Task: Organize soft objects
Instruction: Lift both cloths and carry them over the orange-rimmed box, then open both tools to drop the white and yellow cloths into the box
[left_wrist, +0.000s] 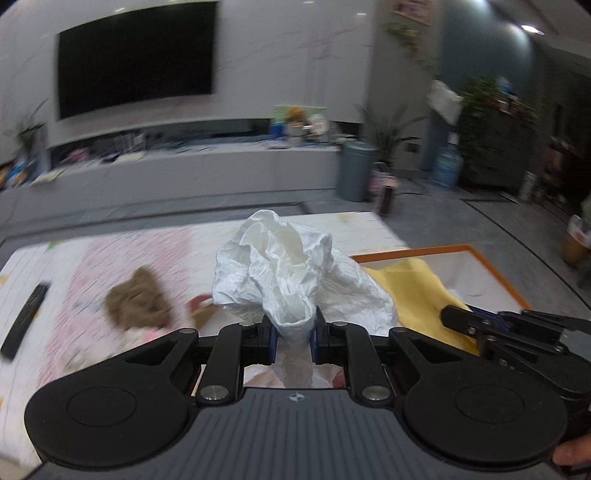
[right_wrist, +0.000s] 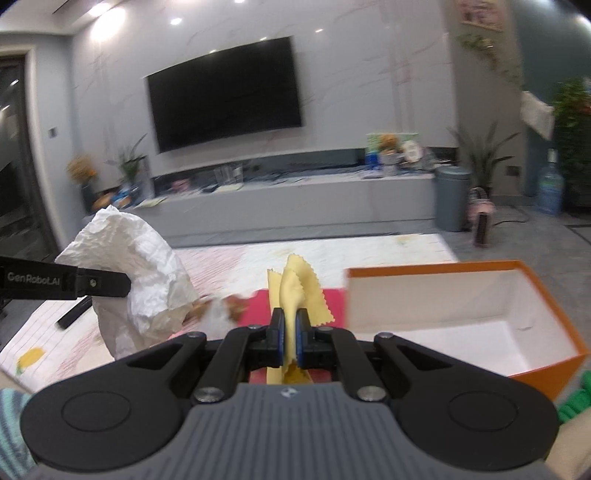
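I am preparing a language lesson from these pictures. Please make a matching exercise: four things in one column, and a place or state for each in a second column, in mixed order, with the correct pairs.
Things:
1. white crumpled sheet
2. yellow cloth
3. orange box
4. brown plush toy

Places or states:
A. lies on the pink patterned mat
B. stands open, white inside
C. pinched in the left gripper
D. pinched in the right gripper

Pairs: 1-C, 2-D, 3-B, 4-A

Wall-mounted television (right_wrist: 225, 92) above long grey console (right_wrist: 295, 195)
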